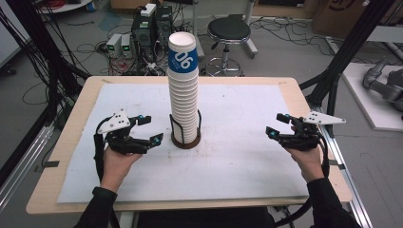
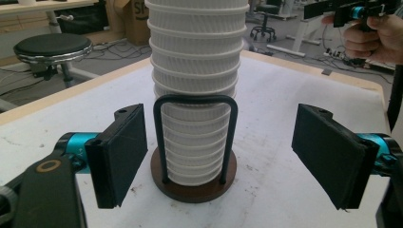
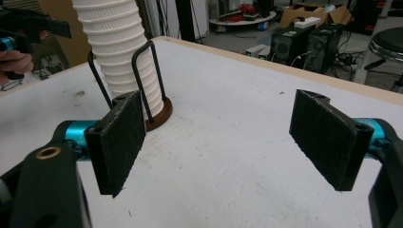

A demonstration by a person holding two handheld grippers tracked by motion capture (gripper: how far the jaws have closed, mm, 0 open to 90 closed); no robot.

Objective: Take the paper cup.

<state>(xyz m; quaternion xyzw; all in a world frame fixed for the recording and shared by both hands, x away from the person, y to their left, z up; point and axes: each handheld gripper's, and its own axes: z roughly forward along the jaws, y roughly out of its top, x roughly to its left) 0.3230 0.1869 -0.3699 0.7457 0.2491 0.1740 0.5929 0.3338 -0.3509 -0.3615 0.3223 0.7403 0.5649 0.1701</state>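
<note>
A tall stack of white ribbed paper cups [image 1: 183,90] stands upright in a round brown holder with black wire hoops [image 1: 186,137] at the table's middle; the top cup carries a blue band. My left gripper [image 1: 152,129] hovers just left of the holder, open and empty, its jaws pointing at the stack [image 2: 197,95] and the holder's base [image 2: 195,187]. My right gripper [image 1: 278,125] is open and empty well to the right, with the stack [image 3: 121,52] and holder [image 3: 159,114] off to its left.
A white mat [image 1: 247,156] covers the wooden table [image 1: 71,123]. Beyond the far edge stand a black stool [image 1: 229,31], computer cases [image 1: 151,28] and tangled cables on the floor. Black frame posts rise on both sides.
</note>
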